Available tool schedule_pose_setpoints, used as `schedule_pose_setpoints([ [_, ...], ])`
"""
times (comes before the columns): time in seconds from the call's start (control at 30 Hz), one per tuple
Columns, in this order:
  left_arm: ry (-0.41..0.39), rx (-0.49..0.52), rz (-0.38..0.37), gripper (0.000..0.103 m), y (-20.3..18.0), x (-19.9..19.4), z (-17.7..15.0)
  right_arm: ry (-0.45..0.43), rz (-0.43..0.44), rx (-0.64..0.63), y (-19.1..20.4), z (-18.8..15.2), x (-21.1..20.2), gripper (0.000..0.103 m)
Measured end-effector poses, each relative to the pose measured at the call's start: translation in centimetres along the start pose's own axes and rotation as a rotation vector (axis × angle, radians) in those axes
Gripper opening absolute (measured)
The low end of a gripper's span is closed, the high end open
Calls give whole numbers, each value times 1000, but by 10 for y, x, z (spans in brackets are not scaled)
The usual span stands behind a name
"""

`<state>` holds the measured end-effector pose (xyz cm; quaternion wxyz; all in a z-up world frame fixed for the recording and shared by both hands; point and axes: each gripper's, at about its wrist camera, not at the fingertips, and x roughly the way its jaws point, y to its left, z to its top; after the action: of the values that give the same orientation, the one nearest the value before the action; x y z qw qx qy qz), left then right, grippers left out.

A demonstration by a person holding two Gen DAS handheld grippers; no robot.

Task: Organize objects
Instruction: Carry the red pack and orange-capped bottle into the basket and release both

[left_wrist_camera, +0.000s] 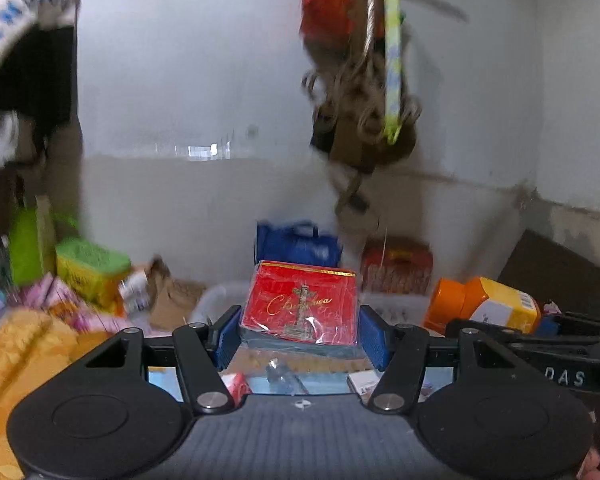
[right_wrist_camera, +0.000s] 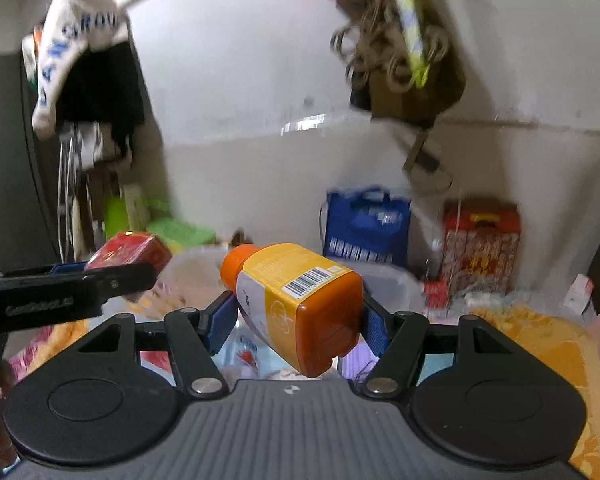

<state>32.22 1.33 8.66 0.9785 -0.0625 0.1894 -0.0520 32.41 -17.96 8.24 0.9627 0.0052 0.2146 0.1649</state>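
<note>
between the left fingers (left_wrist_camera: pixel 370 334), a red pack (left_wrist_camera: pixel 302 304).

Glossy clear film wraps the red pack (left_wrist_camera: pixel 300 304), crinkling with highlights, gold print shining at frame centre. The blue pads (left_wrist_camera: pixel 374 338) gripping it look ribbed and matt. In the right view, the bottle (right_wrist_camera: pixel 296 300) is smooth plastic, orange cap (right_wrist_camera: pixel 236 266) satin, its paper label faintly glossy. Yellow cloth (left_wrist_camera: pixel 16 344) at lower left looks soft and textured. The blue bag (right_wrist_camera: pixel 364 224) behind looks like matt woven fabric.
</note>
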Motion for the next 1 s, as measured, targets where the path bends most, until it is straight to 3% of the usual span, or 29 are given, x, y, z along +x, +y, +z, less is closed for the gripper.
schedule_pose_setpoints([
  [0.1, 41, -49, 7, 65, 13, 25, -9, 11, -14, -62, 5, -5, 15, 72],
  [0.13, 38, -74, 1, 71, 17, 30, -11, -10, -31, -85, 8, -6, 16, 81],
  [0.17, 24, -84, -15, 79, 20, 32, -14, -19, -52, -94, 9, -6, 15, 103],
  [0.2, 5, -94, -25, 99, 23, 31, -15, -38, -75, -95, 11, -7, 12, 103],
  [0.23, -9, -106, -15, 103, 26, 29, -17, -53, -76, -95, 12, -8, 7, 103],
  [0.47, -56, -99, 18, 103, 35, -13, -22, -106, -10, 85, 1, -21, -48, 103],
  [0.53, -53, -42, 40, 103, 28, -27, -22, -68, -39, 113, 1, -27, -59, 103],
  [0.6, -73, -36, 61, 103, 25, -44, -24, 10, -108, 91, 4, -28, -65, 103],
  [0.67, -83, -39, 39, 103, 23, -58, -30, 23, -149, 81, 7, -33, -79, 103],
  [0.8, -35, 9, 62, 103, 11, -72, -37, -31, -143, 45, 11, -41, -101, 103],
  [0.9, -11, 40, 64, 103, 2, -76, -41, -16, -101, 55, 9, -45, -98, 103],
  [1.0, 5, 72, 72, 103, -4, -76, -46, 5, -135, 34, 10, -50, -88, 103],
])
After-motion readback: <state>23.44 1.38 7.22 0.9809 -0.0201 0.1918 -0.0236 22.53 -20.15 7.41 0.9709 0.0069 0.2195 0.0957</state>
